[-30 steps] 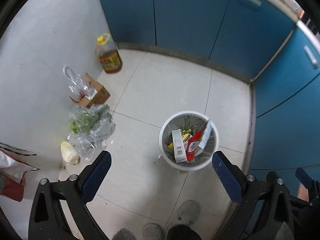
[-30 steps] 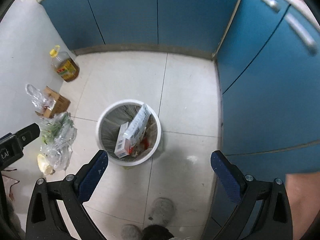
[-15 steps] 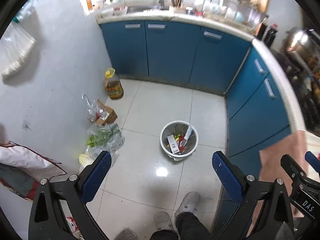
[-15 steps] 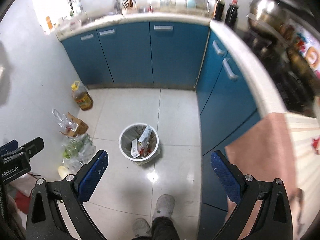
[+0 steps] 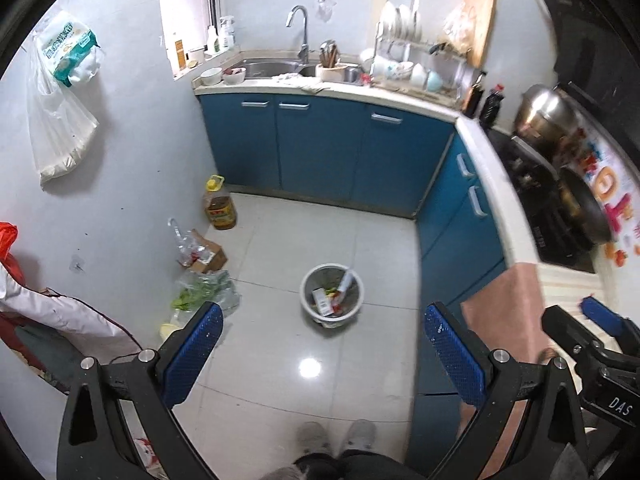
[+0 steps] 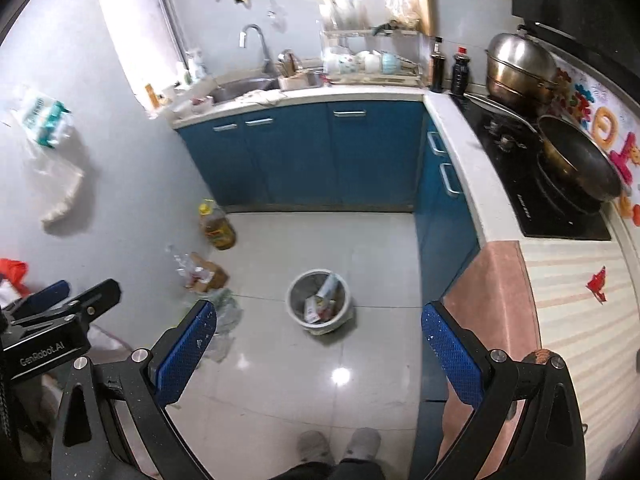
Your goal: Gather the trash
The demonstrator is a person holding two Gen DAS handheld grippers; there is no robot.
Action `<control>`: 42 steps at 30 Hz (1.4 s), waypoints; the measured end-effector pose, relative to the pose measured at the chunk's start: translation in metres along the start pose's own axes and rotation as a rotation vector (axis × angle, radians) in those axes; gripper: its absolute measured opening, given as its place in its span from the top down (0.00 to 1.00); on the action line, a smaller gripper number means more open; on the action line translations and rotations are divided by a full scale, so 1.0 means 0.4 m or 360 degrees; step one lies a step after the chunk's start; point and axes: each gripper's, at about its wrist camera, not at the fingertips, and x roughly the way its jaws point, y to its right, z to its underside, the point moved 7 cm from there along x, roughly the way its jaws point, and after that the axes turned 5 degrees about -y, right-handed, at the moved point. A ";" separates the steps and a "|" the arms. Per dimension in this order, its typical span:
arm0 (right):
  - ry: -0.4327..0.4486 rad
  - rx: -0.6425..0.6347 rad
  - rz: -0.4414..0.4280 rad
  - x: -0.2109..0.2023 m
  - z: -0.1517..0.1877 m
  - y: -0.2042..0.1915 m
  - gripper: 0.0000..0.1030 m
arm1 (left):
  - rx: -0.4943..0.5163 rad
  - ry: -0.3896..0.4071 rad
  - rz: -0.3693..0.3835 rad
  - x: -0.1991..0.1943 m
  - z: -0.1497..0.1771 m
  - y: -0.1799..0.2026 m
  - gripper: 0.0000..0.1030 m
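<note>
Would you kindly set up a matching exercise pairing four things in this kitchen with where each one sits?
Things:
1. waste bin
2. oil bottle
3. frying pan
4. red scrap

Places:
A. on the striped cloth at the right
B. on the black stove
C. mid-floor, with packaging inside
D. on the floor, in the corner by the blue cabinets

Pairs: 1-C, 2-D, 3-B, 4-A
</note>
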 end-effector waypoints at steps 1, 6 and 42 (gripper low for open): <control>0.0004 -0.0017 -0.0040 -0.027 -0.006 0.001 0.00 | -0.0004 0.0007 0.0024 -0.011 -0.001 0.007 0.00; -0.0033 -0.0041 -0.0192 -0.092 -0.014 0.000 0.00 | -0.0010 0.0045 0.0167 -0.081 -0.006 0.041 0.00; -0.0149 -0.0090 -0.0387 -0.178 0.016 0.000 0.00 | 0.0003 -0.0076 0.0447 -0.164 0.062 0.103 0.00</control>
